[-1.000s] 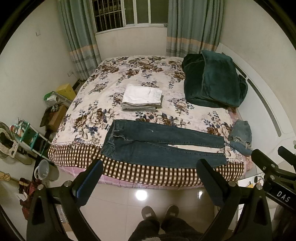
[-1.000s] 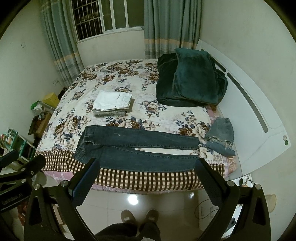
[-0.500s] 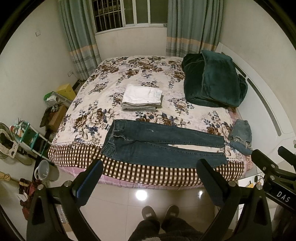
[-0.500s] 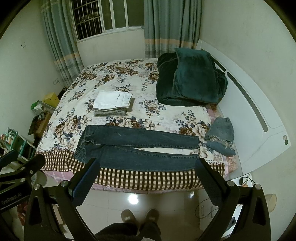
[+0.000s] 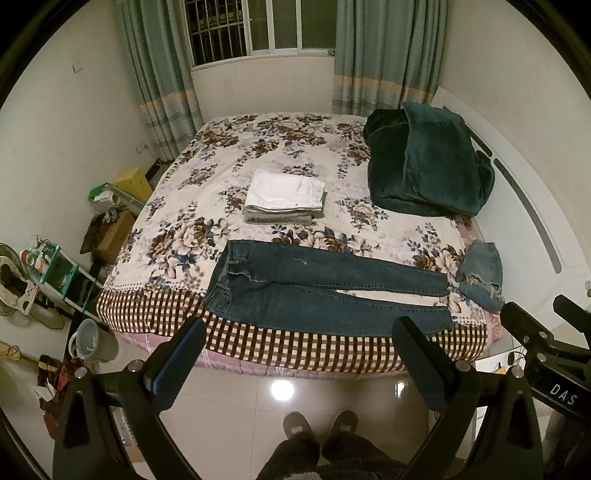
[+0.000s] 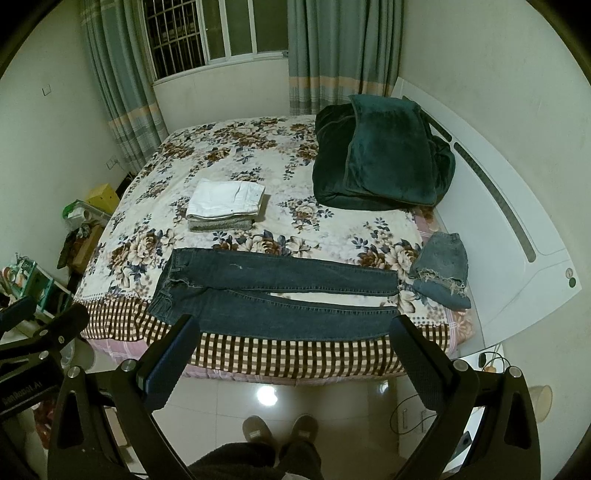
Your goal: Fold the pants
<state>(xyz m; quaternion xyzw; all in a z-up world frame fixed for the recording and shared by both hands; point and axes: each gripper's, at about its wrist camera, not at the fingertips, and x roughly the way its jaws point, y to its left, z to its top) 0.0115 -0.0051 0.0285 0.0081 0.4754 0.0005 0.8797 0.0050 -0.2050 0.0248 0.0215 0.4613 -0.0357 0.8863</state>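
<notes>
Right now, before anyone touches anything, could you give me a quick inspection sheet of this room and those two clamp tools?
Surface: bed with a floral cover, checked border at the near edge.
Job's things: jeans spread flat along the near edge, both legs side by side, unfolded.
Clutter: folded white stack, green blanket, denim shorts.
Grippers: left gripper and right gripper both open, above the floor, holding nothing.
Cables: cords by the bed's right corner.
Surroundings: barred window, curtains, a shelf and bucket left of the bed.
</notes>
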